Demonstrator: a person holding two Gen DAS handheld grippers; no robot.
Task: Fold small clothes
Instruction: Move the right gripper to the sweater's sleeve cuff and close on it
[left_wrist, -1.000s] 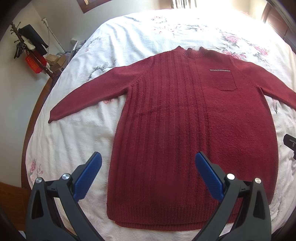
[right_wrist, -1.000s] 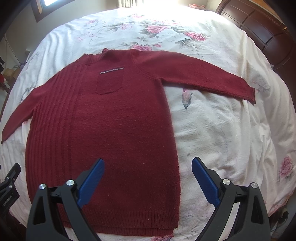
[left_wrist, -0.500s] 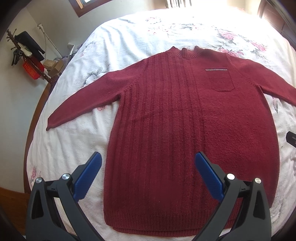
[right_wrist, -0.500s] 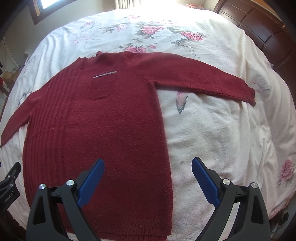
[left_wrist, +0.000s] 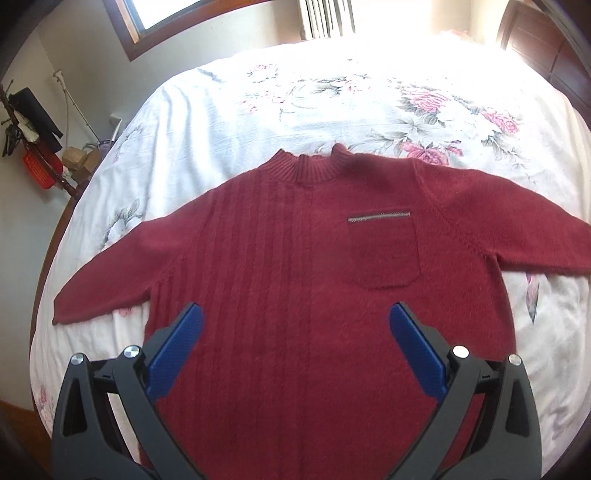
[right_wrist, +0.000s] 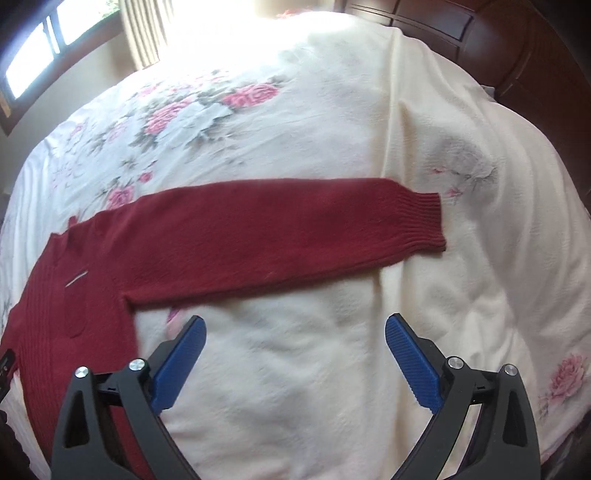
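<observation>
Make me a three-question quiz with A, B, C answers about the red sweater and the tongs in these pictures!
1. Where does the sweater lie?
A. on the floor
B. on a flowered bedspread
C. on a chair

2. What colour are the pads on the left tongs?
A. blue
B. yellow
C. green

3. How are the right tongs?
A. shut on a sleeve
B. shut on nothing
C. open, holding nothing

Answers:
1 B, the bedspread with pink roses lies under it.
2 A, both pads are blue.
3 C, the pads stand wide apart, short of the sleeve.
</observation>
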